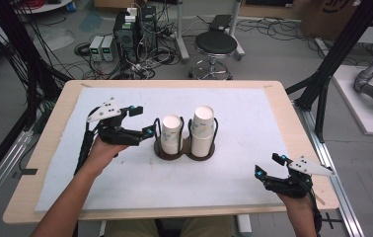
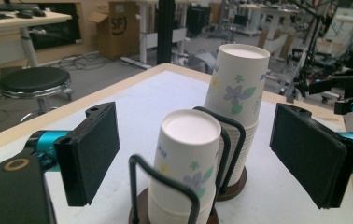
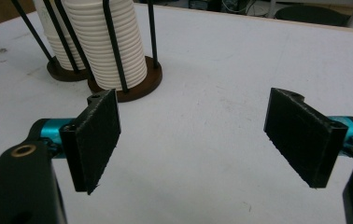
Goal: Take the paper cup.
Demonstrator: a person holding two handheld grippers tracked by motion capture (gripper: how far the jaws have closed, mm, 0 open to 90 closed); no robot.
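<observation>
We see the left hand-held gripper (image 1: 151, 127) open, its jaws flanking the shorter stack of paper cups (image 2: 186, 163) in the wire holder (image 1: 184, 150) at mid-counter (image 1: 273, 89). We judge the cups light, thin-walled and easily crushed, best pinched gently near the top rim. The right hand-held gripper (image 1: 267, 165), also open, hovers well apart.

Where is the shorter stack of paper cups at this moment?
In the high view, the shorter stack of paper cups stands in the left ring of the holder at the table's middle, beside the taller stack and just before the open left gripper.
</observation>
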